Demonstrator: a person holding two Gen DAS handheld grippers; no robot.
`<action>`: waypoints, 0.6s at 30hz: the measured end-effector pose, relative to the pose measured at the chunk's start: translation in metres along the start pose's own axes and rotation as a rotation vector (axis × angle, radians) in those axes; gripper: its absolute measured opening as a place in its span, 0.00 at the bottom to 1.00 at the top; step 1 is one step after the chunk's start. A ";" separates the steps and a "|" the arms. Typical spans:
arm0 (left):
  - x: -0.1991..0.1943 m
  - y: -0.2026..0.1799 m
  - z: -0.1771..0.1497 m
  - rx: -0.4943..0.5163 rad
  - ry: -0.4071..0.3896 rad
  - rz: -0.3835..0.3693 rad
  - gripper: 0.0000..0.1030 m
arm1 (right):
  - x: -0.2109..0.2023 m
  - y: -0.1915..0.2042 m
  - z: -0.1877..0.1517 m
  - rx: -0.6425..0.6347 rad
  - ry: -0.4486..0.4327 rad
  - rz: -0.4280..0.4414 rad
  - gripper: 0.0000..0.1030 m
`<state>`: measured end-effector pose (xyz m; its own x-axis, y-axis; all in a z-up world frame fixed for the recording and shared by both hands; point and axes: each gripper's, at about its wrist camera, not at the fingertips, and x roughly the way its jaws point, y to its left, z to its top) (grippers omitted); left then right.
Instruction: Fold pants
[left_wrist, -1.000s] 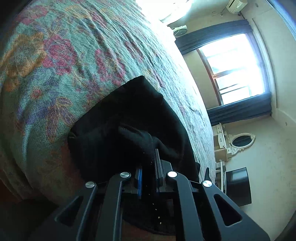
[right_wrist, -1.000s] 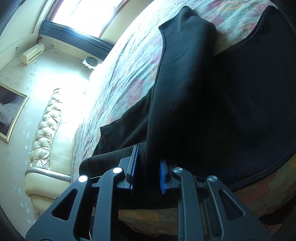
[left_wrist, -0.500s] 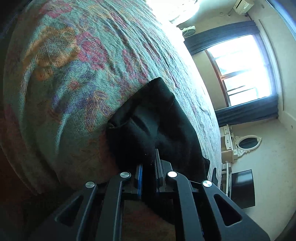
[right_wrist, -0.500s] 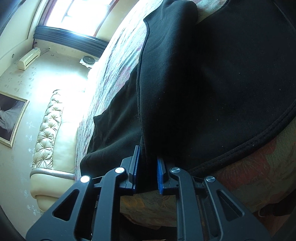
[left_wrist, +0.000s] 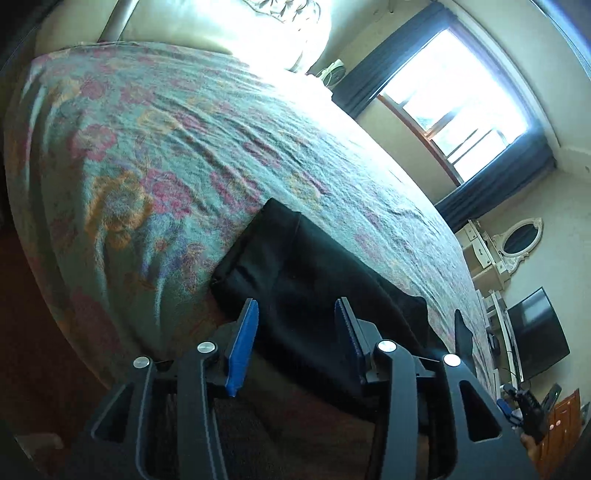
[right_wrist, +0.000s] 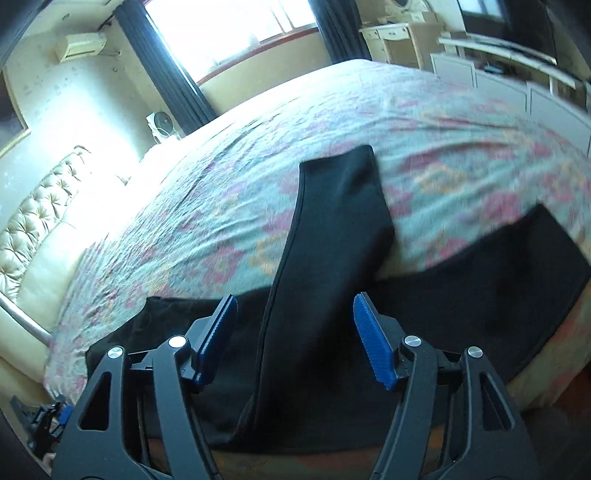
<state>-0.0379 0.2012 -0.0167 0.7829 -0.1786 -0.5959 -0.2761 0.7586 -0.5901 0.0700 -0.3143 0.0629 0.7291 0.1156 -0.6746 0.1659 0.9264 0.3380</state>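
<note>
— Both grippers are off the cloth now. The left gripper (left_wrist: 295, 325) hangs with its blue pads spread wide and nothing between them, and the right gripper (right_wrist: 295, 332) is just as wide and just as empty.

— And the pants (right_wrist: 332, 258)?

— Lying on the floral bedspread (left_wrist: 147, 147), near the edge of the bed closest to us. From the right wrist view one leg runs up toward twelve o'clock, laid over the band of black cloth that stretches from eight o'clock across to three. From the left wrist view the folded end (left_wrist: 280, 258) sits square just ahead of the pads, at about twelve.

— Why let go there?

— My guess is the fold is laid, so the cloth can rest flat while the hands pull back for the next grip.

— What differs from half a second ago?

— Then each pair of pads was pinched shut on black fabric, close to the bed. Now they have opened and drawn back, and the right view is blurred with movement.
</note>
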 end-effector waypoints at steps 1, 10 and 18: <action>0.000 -0.007 -0.002 0.005 -0.003 -0.031 0.57 | 0.016 0.006 0.022 -0.035 0.001 -0.012 0.64; 0.060 -0.065 -0.038 0.035 0.249 -0.145 0.74 | 0.233 0.025 0.150 -0.162 0.220 -0.351 0.63; 0.077 -0.077 -0.061 0.100 0.332 -0.115 0.75 | 0.294 0.003 0.151 -0.159 0.362 -0.443 0.21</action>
<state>0.0097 0.0902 -0.0505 0.5775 -0.4472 -0.6830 -0.1286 0.7763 -0.6171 0.3853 -0.3314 -0.0354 0.3353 -0.2052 -0.9195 0.2806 0.9534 -0.1104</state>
